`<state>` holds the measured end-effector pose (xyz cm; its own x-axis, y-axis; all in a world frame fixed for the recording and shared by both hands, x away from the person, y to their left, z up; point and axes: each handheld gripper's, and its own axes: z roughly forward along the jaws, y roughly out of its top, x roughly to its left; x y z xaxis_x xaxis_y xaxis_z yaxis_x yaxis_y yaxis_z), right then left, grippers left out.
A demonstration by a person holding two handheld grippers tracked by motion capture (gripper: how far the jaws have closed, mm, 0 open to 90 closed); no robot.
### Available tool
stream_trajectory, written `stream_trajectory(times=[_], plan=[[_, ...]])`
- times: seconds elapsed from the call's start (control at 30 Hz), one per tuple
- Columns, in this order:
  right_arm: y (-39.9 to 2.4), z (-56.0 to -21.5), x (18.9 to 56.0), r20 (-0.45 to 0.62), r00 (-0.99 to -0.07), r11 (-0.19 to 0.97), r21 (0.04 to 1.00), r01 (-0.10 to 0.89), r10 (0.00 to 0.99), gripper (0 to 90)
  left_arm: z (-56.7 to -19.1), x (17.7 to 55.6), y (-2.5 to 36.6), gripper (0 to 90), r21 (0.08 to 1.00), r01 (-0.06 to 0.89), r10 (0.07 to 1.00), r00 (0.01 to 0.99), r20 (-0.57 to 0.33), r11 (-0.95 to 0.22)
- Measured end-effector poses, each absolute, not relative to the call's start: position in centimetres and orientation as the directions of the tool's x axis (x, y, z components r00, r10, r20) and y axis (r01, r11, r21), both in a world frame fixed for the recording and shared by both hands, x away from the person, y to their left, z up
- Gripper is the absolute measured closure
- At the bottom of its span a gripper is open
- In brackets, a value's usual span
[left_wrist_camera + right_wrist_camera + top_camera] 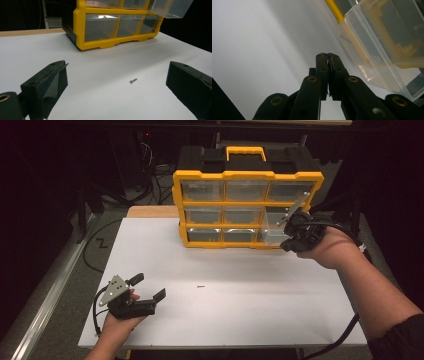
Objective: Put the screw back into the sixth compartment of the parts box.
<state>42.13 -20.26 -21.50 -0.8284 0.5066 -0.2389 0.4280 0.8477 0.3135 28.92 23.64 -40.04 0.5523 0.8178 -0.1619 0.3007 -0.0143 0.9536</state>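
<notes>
A: Screw on the white tabletop, lying flat and alone, roughly mid-surface and nearer the front edge than the yellow organizer.

B: Which hand is closer to it?

A: The left one, I'd judge. The left tool rests near the front left corner with its jaws spread wide and nothing between them. In the left gripper view the screw sits ahead of the jaws, between their lines but closer to the right-hand jaw, well apart from both pads.

B: And its long axis?

A: Tilted in that view, head toward the upper right, tip toward the lower left, so it lies neither along the jaws nor squarely across the gap. In the high view it reads as a short dash lying mostly left to right on the tabletop.

B: What about the other hand?

A: The right tool is up at the organizer's right side, jaws pressed together. I see no object between the pads. Just beside it a clear drawer stands pulled out of the middle row's right column, and another small screw shows through its wall.

B: So the coming move?

A: Likely the left tool goes forward and a little rightward, then closes across the shank. That small flat part could easily skid away.
</notes>
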Motion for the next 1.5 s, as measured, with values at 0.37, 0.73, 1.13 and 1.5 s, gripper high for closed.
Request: stream_trajectory(times=[0.37, 0.73, 1.13, 1.5], plan=[[-19.9, -20.0, 43.5, -0.260, -0.810, 0.837, 0.328, 0.439, 0.526, 89.8, -40.0, 28.9, 23.7, 4.2, 0.953, 0.301, 0.817, 0.552, -0.164, -0.012], [-19.9, -19.9, 44.8, -0.257, -0.803, 0.829, 0.338, 0.446, 0.537, 89.8, -40.0, 28.9, 23.8, 4.2, 0.953, 0.302, 0.818, 0.551, -0.167, -0.009], [-19.8, -19.7, 46.3, -0.267, -0.790, 0.821, 0.341, 0.459, 0.552, 89.8, -40.1, 28.9, 23.8, 4.3, 0.953, 0.304, 0.818, 0.550, -0.170, -0.006], [-19.8, -19.8, 47.6, -0.269, -0.781, 0.812, 0.354, 0.464, 0.564, 89.8, -40.1, 28.9, 23.9, 4.3, 0.953, 0.304, 0.818, 0.549, -0.171, -0.005]])
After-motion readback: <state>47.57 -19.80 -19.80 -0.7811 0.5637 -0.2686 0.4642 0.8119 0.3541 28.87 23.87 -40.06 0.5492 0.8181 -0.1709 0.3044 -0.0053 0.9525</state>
